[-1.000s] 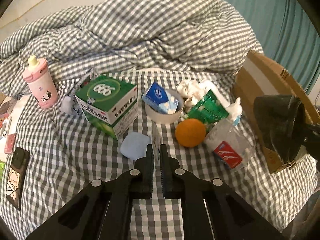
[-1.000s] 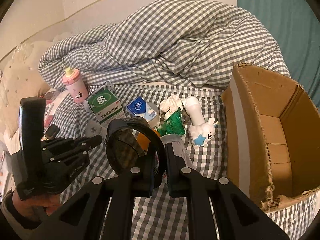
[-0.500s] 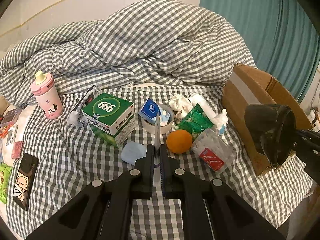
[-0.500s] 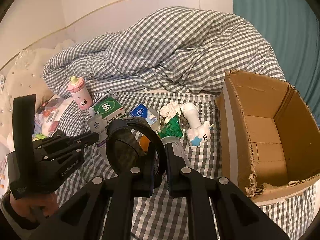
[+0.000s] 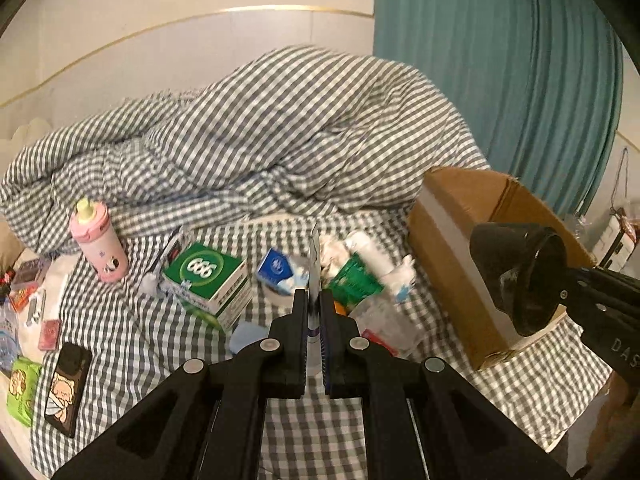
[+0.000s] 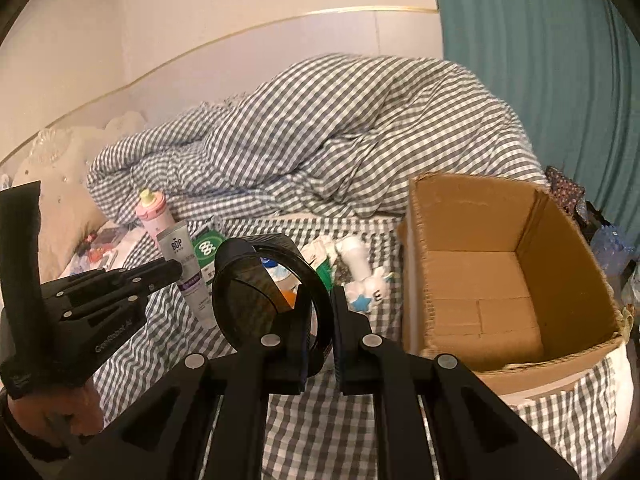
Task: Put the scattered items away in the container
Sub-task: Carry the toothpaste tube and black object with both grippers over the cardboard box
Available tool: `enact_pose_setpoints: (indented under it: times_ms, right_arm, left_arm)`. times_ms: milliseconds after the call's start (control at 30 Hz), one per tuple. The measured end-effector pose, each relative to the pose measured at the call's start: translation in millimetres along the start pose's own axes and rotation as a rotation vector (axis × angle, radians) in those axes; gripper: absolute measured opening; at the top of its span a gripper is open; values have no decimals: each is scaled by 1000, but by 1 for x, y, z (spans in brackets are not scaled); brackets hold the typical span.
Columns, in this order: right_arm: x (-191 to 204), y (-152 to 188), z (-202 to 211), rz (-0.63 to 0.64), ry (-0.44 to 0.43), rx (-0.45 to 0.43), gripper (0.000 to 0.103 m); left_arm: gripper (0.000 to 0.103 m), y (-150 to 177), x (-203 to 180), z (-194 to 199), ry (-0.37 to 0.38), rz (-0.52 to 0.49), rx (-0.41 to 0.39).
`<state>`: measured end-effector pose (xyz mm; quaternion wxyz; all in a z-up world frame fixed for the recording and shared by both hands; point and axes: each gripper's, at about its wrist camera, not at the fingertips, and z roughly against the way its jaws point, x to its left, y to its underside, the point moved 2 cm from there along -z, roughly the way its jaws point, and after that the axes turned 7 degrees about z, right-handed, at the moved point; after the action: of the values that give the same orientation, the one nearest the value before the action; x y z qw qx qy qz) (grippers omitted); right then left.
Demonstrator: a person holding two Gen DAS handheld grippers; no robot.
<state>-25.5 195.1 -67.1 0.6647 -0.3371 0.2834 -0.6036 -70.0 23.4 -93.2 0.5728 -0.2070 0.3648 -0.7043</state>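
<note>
Left gripper [image 5: 314,306], lower centre of the left wrist view: jaws clamped on a flat white tube [image 5: 314,258], seen edge-on as a thin strip standing up between the fingers. In the right wrist view the same tube [image 6: 188,270] shows its face at middle left, grey cap end uppermost, purple band on the label, held clear of the bedding by the left gripper [image 6: 176,270]; part of a hand [image 6: 56,416] shows under it in the lower left corner. Right gripper [image 6: 320,308], lower centre of its own view: jaws closed on the rim of a dark round cup [image 6: 260,288], mouth tipped toward the lens. From the left wrist view that cup [image 5: 516,276] hangs at right of frame, in front of the cardboard box [image 5: 444,248]. The box [image 6: 560,240] sits open at right on the checked bedsheet [image 6: 320,420]; nothing visible inside it. Remaining on the sheet, centre of the left wrist view: green carton [image 5: 210,280], blue packet [image 5: 276,268] in a white ring, green sachet [image 5: 354,280], orange [image 5: 340,308] mostly hidden behind the fingers, clear plastic bottle [image 5: 384,320], blurred. Pink bottle [image 5: 98,246] upright at left; phone [image 5: 68,388] at lower left.
</note>
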Motion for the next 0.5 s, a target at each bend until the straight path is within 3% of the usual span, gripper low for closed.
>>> enact_pose_setpoints:
  times_ms: [500]
  right_arm:
    - [-70, -4, 70, -71, 115, -99, 9]
  left_arm:
    - [5, -25, -76, 35, 90, -73, -73]
